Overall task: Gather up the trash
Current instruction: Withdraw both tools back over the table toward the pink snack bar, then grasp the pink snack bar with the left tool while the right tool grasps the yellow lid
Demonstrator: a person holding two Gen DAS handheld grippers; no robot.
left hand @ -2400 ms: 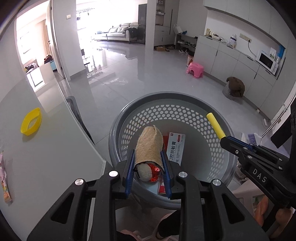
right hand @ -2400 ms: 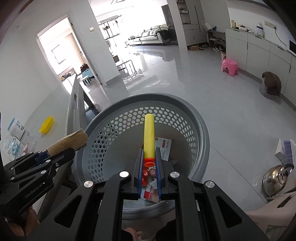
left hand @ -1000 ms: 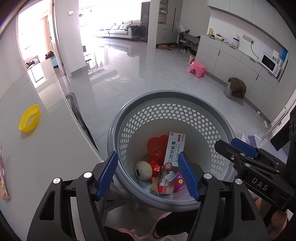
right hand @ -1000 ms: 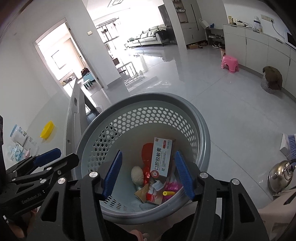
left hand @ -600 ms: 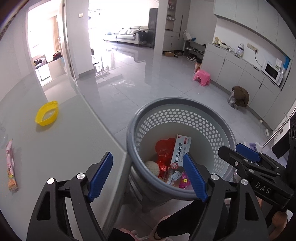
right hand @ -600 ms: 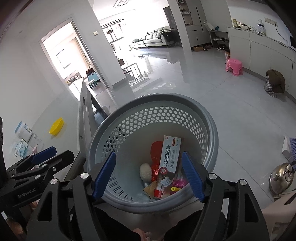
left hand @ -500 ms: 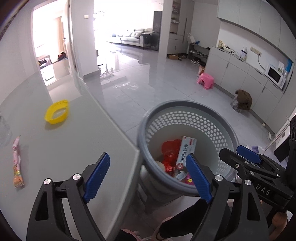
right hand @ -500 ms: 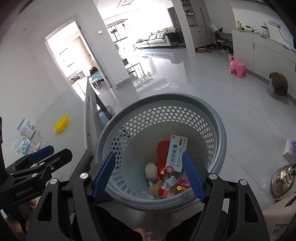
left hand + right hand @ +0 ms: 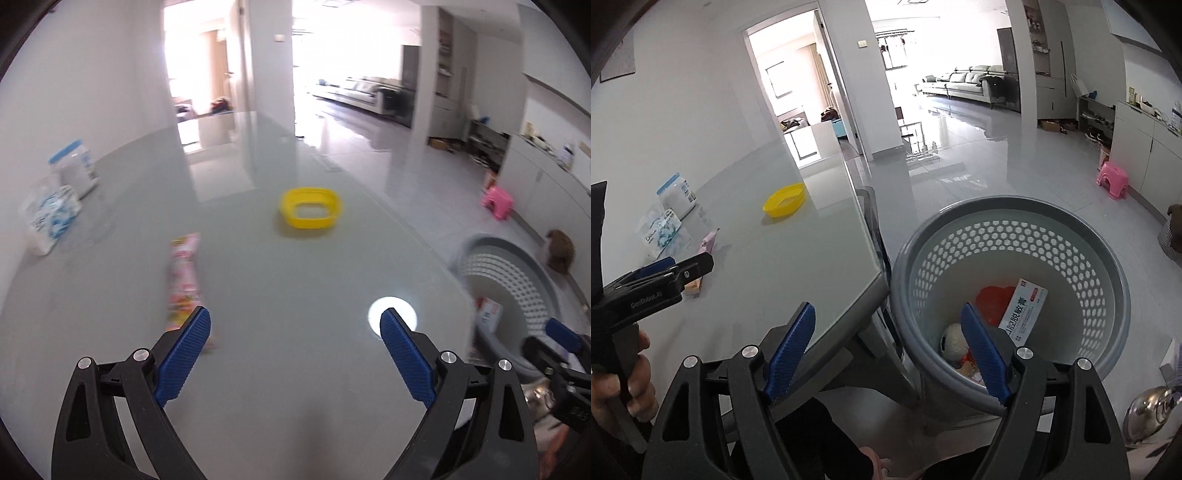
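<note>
**A:** Progress check, please. What's done and what's left?

**B:** Basket [image 9: 1008,221] first: it sits just off the corner of the worktop [image 9: 295,288], and it already holds a white box with red print [image 9: 1023,310], something red [image 9: 993,299], a pale round ball [image 9: 955,341] and a few scraps I can't make out. I judge that part of the collecting done.

**A:** And what's on the worktop?

**B:** One pink snack wrapper [image 9: 183,280] lies flat near my left gripper [image 9: 295,328], its near end just beside one finger. Farther back sits a yellow dish [image 9: 310,208]. By the wall stand a white jar with a blue lid [image 9: 74,166] and a soft blue-and-white packet [image 9: 50,221]. Whether those last three count as trash, I can't tell.

**A:** Are you holding anything?

**B:** No. The fingers of my left gripper are spread wide and widening further, with only bare worktop between them. My right gripper [image 9: 886,347] hangs over the worktop's corner and the basket rim, its fingers also widening, gripping nothing.

**A:** So what's next?

**B:** Probably the wrapper, since it's closest. It's thin and flat, so pinching it off the glossy surface may be fiddly.
</note>
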